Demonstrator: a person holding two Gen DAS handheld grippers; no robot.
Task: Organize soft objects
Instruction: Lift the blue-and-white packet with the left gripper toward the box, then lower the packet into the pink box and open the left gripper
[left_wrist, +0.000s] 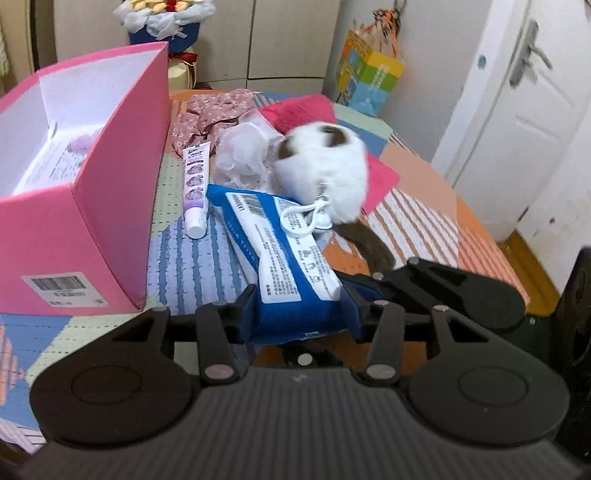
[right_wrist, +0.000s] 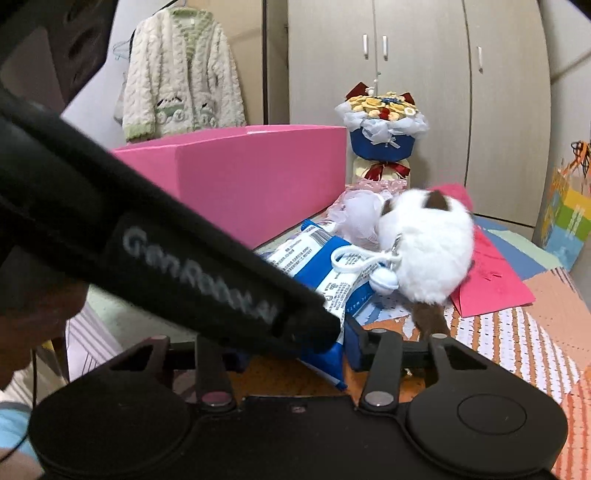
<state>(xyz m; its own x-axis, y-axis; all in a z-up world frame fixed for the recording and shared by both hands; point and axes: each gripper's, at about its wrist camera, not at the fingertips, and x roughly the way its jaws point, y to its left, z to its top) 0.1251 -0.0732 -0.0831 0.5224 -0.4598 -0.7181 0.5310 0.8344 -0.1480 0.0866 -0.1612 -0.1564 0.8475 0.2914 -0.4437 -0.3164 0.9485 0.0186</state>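
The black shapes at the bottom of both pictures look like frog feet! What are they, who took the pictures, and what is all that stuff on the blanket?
They are two grabbing tools, one in each of a person's hands. A small camera sits on each and looks along its two fingers, so one picture comes from the left tool and the other from the right tool. On the patchwork cover lie an open pink box, a purple-and-white tube, a fluffy white toy with a brown tail, and a blue-and-white pack. The left tool squeezes that pack. The right tool's fingers are at the same pack, but the left tool hides whether it grips.
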